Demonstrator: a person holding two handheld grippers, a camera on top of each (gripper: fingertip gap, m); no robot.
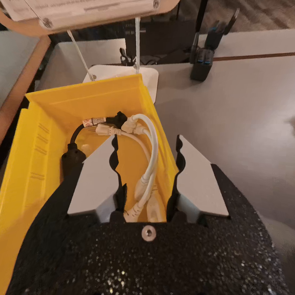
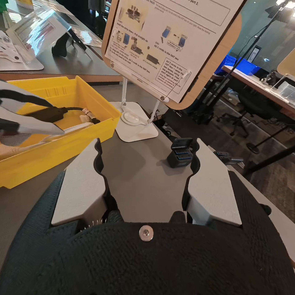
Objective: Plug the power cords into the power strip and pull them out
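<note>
A yellow bin stands on the grey table and holds a black cord with a labelled tag and several white cords, tangled loosely. My left gripper is open and empty, and hovers over the bin with the white cords between its fingers. It also shows in the right wrist view, above the bin. My right gripper is open and empty over bare table, to the right of the bin. No power strip shows in either view.
An instruction board on a white stand rises just behind the bin. A small black device sits on the table near my right fingertip. The table's edge runs along the right. Other tables and blue bins stand beyond. My left tips are about 30 cm from the small black device, my right tips only 25 cm. Seen from the left wrist view as well.
</note>
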